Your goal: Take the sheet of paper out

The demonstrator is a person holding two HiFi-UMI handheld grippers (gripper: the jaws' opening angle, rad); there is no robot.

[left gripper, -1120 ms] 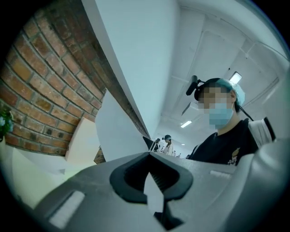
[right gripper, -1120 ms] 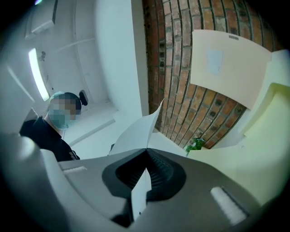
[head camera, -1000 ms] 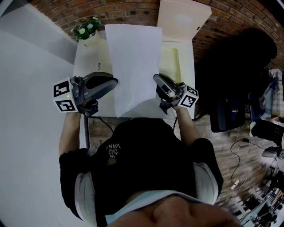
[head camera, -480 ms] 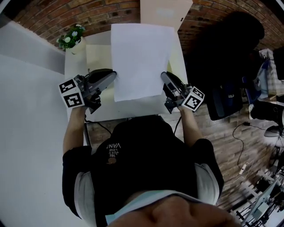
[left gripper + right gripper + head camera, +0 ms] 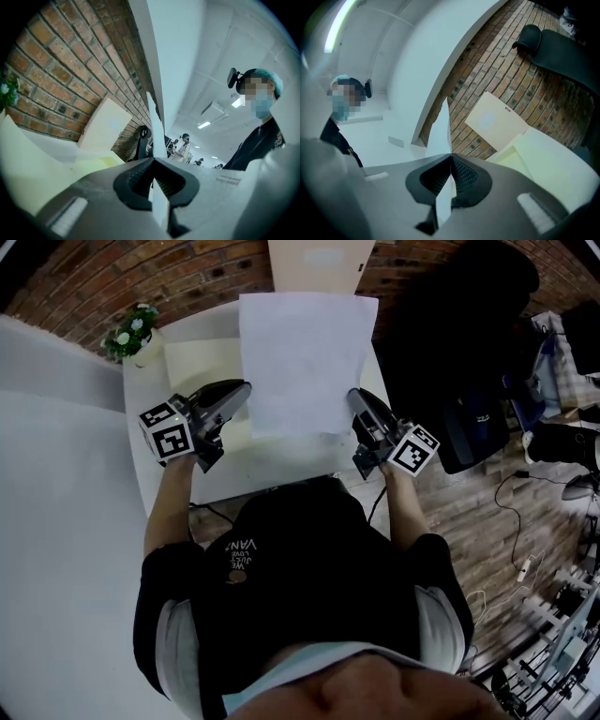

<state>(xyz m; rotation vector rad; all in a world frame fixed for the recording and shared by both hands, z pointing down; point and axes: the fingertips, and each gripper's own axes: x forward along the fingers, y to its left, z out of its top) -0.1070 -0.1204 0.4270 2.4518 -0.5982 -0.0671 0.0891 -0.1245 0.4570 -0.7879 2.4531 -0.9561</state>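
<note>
The left gripper [image 5: 245, 387] and right gripper [image 5: 354, 394] are each pinching, jaws closed tight, a side edge of the sheet of paper [image 5: 305, 357]. The sheet is hanging spread between them over the white table [image 5: 272, 467].

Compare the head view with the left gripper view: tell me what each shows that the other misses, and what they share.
Only the head view: the whole outline of the sheet of paper, and the right hand-held gripper on its right edge. Only the left gripper view: the jaws of the left hand-held gripper shut on the sheet's edge, plus distant people. Both: the sheet, the brick wall and the cream lid.
</note>
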